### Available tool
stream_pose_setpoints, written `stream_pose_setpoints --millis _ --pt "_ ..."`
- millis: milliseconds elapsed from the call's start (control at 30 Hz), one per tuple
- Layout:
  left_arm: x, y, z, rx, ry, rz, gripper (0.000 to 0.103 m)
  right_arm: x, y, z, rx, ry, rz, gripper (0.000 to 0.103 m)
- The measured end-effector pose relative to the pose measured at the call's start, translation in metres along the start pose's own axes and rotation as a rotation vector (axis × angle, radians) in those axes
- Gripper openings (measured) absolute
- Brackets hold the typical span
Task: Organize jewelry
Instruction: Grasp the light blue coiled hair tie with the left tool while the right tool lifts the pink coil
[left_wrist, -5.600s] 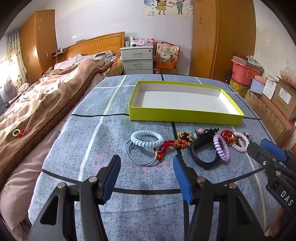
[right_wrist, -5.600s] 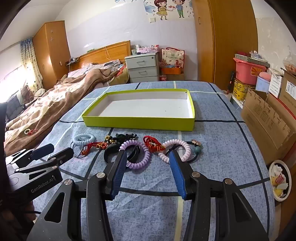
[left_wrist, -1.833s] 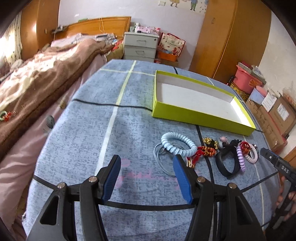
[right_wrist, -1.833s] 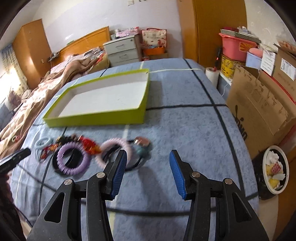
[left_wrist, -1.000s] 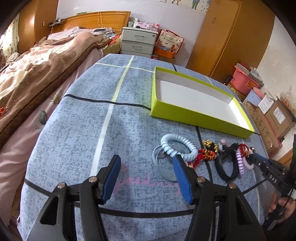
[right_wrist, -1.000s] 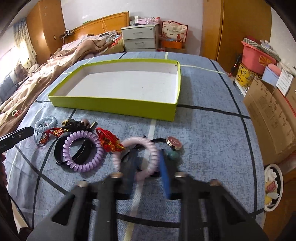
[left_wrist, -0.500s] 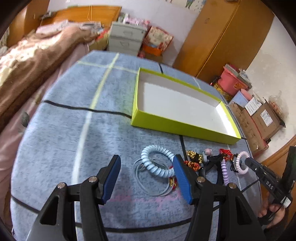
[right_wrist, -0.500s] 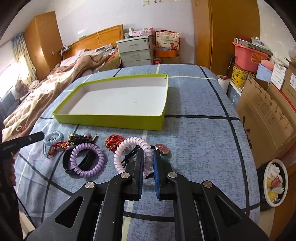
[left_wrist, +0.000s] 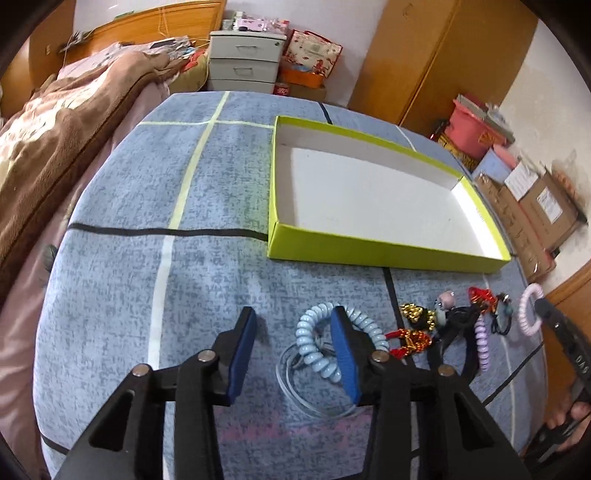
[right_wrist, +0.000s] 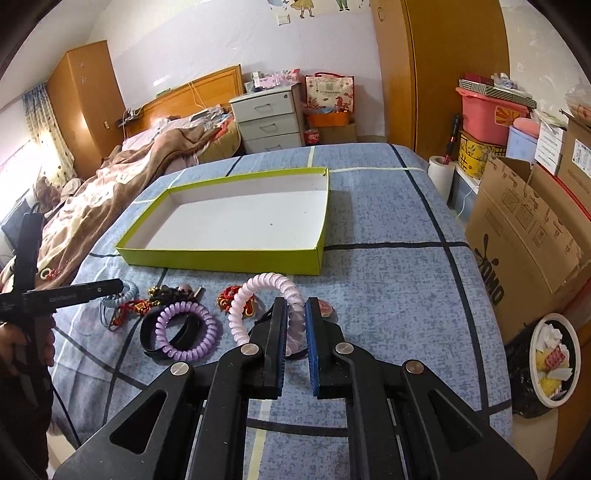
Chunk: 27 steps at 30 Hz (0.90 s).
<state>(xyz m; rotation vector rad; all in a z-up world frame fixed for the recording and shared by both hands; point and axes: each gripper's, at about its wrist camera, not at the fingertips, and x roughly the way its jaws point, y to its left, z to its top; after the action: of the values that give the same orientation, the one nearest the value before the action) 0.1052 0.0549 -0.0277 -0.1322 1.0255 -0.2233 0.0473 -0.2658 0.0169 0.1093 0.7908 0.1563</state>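
- Bedroom furniture rings the scene: a bed with a brown blanket, a grey drawer unit and cardboard boxes stand around a desk covered in blue checked cloth.
- Beyond both tongs, a shallow yellow-green box lies on the desk with a bare white floor.
- The right tongs are nearly closed, their pads clamped on a pale pink coil bracelet, which arches up in front of the fingertips.
- Just left of the right tongs lie a purple coil bracelet on a black band and a red knotted charm; just right of them sits a small round pink piece.
- The left tongs are closing, with the pads apart and pressing on nothing.
- A light blue coil bracelet lies at the right finger of the left tongs, part between the jaws and part hidden behind that finger, resting on thin grey loops.
- Right of the left tongs lies a gold and red charm.
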Motion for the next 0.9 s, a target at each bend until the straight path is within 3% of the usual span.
stream_pose_setpoints --millis 300,400,467,533,900 --pt "0.001 -0.028 -0.008 0.248 0.048 0.1 0.036 0.001 0.0 0.0 0.006 0.001 0.017 0.01" --pt "0.0 -0.028 -0.007 0.258 0.054 0.1 0.032 0.002 0.0 0.001 0.013 -0.002 0.023 0.01" --pt "-0.002 -0.028 -0.006 0.251 0.046 0.106 0.019 0.001 0.0 0.002 0.017 -0.002 0.031 0.01" --pt "-0.003 -0.029 -0.006 0.234 0.037 0.095 0.013 0.001 0.0 0.002 0.015 -0.002 0.032 0.01" --pt "-0.012 -0.025 -0.002 0.194 -0.011 0.062 0.01 0.003 0.004 0.004 0.005 -0.002 0.025 0.01"
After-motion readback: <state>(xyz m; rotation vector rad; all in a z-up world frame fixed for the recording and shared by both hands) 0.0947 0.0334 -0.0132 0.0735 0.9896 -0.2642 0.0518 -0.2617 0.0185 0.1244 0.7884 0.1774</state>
